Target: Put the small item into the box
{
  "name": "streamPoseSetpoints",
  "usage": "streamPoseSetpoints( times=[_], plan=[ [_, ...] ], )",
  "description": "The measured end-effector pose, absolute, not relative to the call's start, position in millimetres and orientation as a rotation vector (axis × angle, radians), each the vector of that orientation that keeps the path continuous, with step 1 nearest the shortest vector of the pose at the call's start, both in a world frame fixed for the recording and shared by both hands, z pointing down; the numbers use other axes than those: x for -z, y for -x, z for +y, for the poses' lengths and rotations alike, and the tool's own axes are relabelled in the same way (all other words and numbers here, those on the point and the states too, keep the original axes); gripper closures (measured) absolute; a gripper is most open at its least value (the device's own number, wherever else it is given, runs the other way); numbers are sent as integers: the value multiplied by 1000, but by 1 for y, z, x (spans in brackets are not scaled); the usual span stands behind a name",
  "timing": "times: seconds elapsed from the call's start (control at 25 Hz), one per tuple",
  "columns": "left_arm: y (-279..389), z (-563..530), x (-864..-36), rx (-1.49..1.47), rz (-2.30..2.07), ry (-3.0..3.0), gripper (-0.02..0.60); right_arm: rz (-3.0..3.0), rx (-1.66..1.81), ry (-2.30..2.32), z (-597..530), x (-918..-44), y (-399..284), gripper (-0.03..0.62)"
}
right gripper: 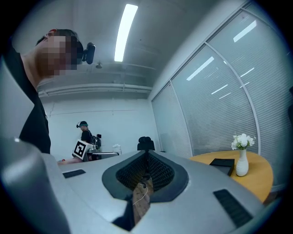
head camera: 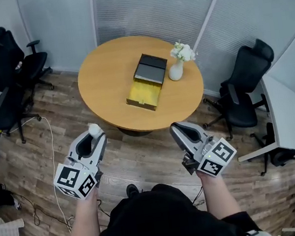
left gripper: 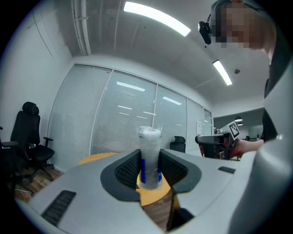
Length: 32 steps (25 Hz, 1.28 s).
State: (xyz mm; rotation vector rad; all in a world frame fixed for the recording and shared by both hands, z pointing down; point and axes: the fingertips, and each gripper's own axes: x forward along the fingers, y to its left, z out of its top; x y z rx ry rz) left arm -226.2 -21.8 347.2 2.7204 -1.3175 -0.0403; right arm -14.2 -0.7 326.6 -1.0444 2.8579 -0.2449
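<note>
Grey plastic shells of both grippers sit low in the head view, out over the wood floor (head camera: pixel 142 159) on the near side of the counter. The left gripper (head camera: pixel 93 136) has its fingers (left gripper: pixel 128 170) set partly apart and clamped on the item (left gripper: pixel 149 153), a small pale tube with a blue band. It stands upright between the ribbed pads, its white top rising above the fingertips. The item is in the air, well short of the box. The right gripper (head camera: pixel 178 129) carries nothing: its fingers (right gripper: pixel 161 171) are pressed together, the pads meeting at the tips, with only a thin slit of floor showing below them. Beyond both, the round wooden counter (head camera: pixel 103 77) bears the box (head camera: pixel 144 93) near its middle, open and lined in yellow. A black lid (head camera: pixel 150 68) lies touching the box's far end. Just right of the lid stands a white vase (head camera: pixel 176 71) of white flowers. Black chairs (head camera: pixel 10 68) stand at the far left by the wall and to the right of the counter.
</note>
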Motion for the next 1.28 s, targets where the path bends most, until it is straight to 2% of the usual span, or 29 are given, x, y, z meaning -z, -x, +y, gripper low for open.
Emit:
streamPoseSetpoints(
  times=[0.52,1.28],
  plan=[
    [211,-97,-363,-29,-1321,-2694,449,2845,327,1019,-76,-352,-5,556],
    [129,-287,-377,-147,-1399,-2615,449,2857,438,894,-286,-377,-75,556]
  ],
)
